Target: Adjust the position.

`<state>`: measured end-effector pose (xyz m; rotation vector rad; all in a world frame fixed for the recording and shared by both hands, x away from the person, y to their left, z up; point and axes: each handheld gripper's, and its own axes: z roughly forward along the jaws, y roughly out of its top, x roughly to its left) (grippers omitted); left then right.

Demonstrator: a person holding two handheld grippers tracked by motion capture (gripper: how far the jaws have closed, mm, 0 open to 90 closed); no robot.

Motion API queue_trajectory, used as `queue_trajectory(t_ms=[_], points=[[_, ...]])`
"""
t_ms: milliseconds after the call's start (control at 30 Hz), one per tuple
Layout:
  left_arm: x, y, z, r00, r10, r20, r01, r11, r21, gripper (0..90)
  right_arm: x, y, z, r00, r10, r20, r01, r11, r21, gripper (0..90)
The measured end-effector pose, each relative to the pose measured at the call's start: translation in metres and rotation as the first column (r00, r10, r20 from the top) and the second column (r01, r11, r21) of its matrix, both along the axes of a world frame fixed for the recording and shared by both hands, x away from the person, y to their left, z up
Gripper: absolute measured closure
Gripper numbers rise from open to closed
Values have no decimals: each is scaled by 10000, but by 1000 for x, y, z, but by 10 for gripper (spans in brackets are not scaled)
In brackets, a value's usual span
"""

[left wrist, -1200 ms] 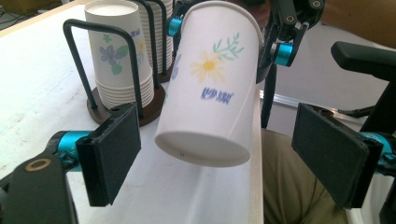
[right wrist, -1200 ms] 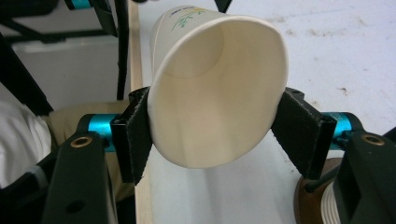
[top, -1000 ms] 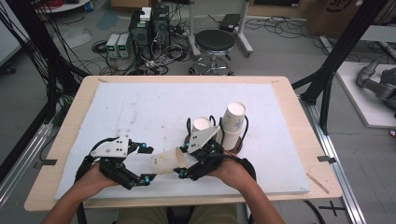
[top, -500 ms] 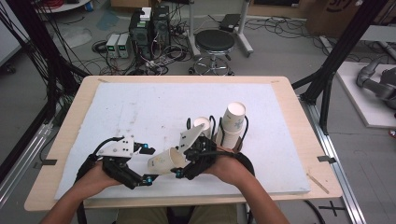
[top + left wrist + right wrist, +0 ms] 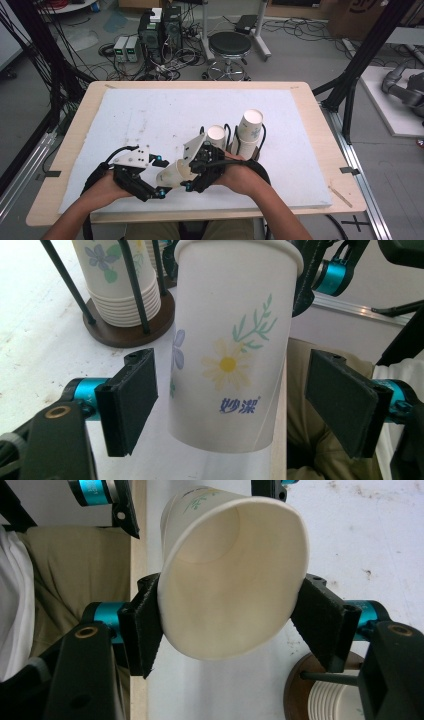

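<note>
- Nearest the person, the right gripper (image 5: 227, 625) is clamped on a paper cup (image 5: 232, 575) near its rim, squeezing the mouth oval and holding it on its side, base toward the other hand, likely for a hand-over.
- The left gripper (image 5: 240, 407) has just been closing; its jaws flank the cup's base end, pads apparently not yet touching.
- Just beyond the hands, a rack (image 5: 248, 131) holds stacked cups (image 5: 249, 125) upright between thin rods, with another cup (image 5: 216, 136) beside it, on the white mat (image 5: 150, 120).
</note>
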<state>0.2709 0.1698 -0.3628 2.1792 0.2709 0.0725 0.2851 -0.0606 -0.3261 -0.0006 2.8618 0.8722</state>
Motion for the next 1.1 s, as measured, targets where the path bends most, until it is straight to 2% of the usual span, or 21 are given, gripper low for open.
queue_trajectory(t_ms=[367,700,1100], points=[[1,-9,-1,9994,-331,-50,333,9979,557,233,-3,11,9,9994,292,178,-281,9976,-632,331],[2,-13,-1,9991,-381,-174,392,9969,679,259,-4,18,9,9982,503,318,-458,9908,-1276,331],[3,-15,-3,9987,-461,-207,477,9953,848,324,-6,23,7,9975,643,277,-596,9874,-1466,331]])
